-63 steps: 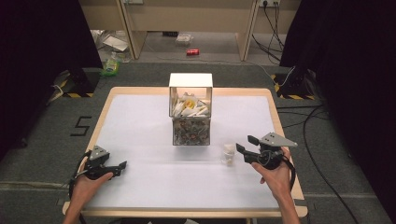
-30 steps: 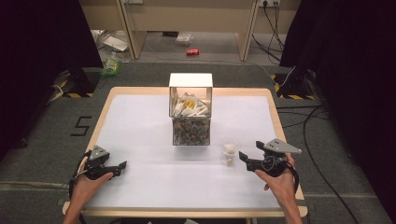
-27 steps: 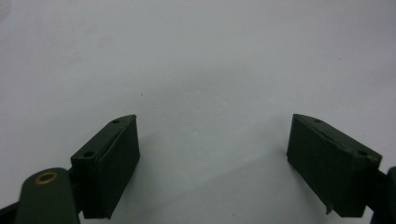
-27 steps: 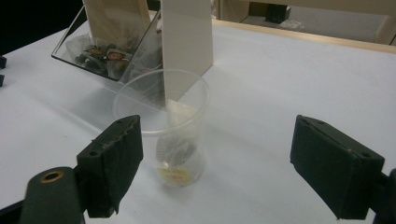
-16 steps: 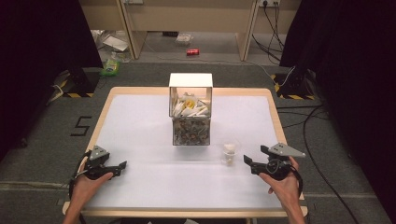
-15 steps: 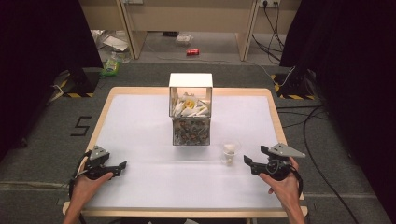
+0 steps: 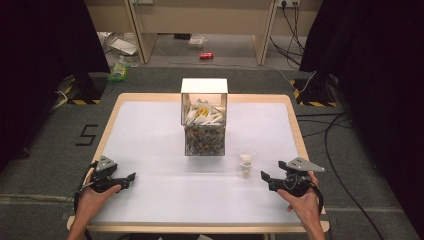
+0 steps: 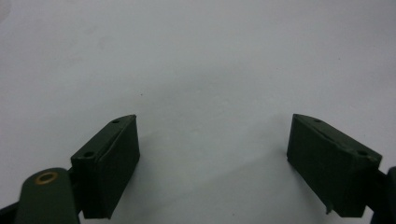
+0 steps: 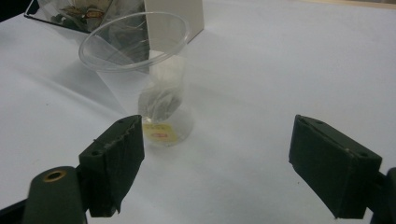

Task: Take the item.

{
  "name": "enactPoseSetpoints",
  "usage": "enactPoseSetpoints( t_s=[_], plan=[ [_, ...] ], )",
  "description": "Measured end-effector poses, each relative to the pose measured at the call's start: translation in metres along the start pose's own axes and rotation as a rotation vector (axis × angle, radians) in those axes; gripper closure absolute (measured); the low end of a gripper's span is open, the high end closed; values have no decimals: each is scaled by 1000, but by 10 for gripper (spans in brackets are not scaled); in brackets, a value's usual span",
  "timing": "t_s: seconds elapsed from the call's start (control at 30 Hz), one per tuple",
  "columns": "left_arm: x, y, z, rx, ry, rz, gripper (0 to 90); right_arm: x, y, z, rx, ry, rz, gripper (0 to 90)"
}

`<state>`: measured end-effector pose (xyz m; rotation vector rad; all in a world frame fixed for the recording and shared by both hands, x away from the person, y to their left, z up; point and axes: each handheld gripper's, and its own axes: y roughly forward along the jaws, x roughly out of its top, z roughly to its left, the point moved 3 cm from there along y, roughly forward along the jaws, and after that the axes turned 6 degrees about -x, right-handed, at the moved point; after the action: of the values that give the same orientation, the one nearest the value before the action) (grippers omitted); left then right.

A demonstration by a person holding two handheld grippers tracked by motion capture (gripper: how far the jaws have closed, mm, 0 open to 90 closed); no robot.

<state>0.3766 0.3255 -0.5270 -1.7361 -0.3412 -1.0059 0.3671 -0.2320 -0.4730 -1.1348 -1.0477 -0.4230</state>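
The clear plastic cup [image 9: 154,79] with a tea bag [image 9: 159,103] inside stands upright near the right edge of the counter [image 7: 150,125], just beside the right gripper [image 7: 266,178], whose jaws are wide. The left gripper [image 7: 131,177] rests near the front left corner, jaws wide and empty.

The clear box [image 9: 93,11] is cut off by the right gripper view's top edge, its contents blurred.

Your bench [image 7: 150,130] is white with a wooden rim. On it, a clear box [image 7: 204,116] stands at the far middle; a cup [image 7: 246,161] stands right, nearer you.
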Motion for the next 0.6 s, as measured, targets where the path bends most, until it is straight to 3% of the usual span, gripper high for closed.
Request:
enactPoseSetpoints(
  t_s=[0.6],
  plan=[
    [0,0,0,0,1,0,161,-17,3,6,-1,-20,40,189]
  ],
)
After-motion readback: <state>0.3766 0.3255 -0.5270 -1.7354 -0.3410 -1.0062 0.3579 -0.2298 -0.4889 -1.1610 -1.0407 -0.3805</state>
